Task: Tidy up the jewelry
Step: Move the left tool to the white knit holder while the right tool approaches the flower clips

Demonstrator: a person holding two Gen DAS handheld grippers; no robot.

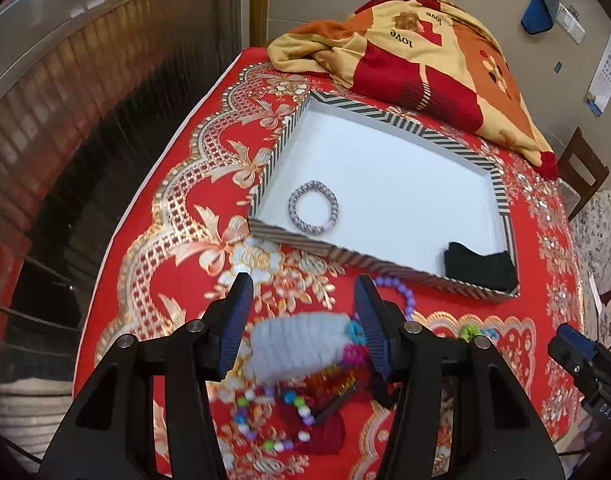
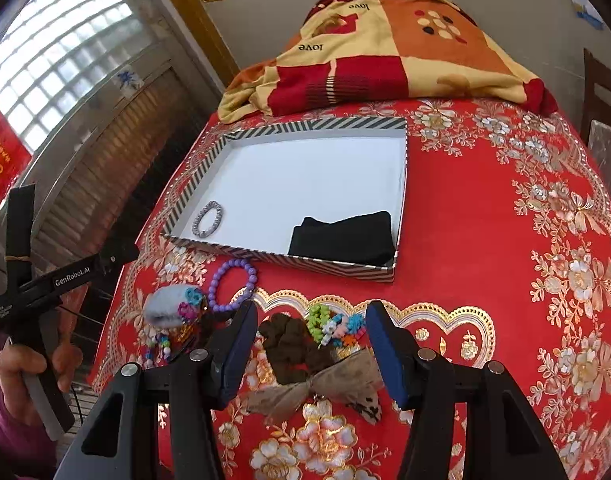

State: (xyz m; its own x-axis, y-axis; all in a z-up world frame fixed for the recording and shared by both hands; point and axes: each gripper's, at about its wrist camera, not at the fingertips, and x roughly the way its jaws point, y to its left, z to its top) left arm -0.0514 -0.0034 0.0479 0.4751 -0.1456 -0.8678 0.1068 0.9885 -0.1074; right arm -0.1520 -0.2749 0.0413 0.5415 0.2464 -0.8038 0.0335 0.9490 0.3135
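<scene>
Right now my left hand-held gripper (image 1: 303, 294) hangs over the surface (image 2: 457, 240) with its jaws spread wide and nothing between the pads; below it I see a white fuzzy hair tie (image 1: 295, 346) and a tangle of coloured bead strings (image 1: 281, 416). My right hand-held gripper (image 2: 311, 318) is likewise released, jaws apart, above a dark brown scrunchie (image 2: 287, 346), a grey-brown bow (image 2: 325, 390) and a small heap of bright plastic charms (image 2: 337, 326). A purple bead bracelet (image 2: 233, 284) lies just beside the near wall of the striped box (image 2: 297, 262). Inside the box, a silver-lilac chain bracelet (image 1: 313, 213) rests in the near left corner, and a folded black cloth (image 2: 343, 238) sits in the near right corner, well apart from it. A patterned blanket (image 1: 417, 52) is bunched beyond the box.
</scene>
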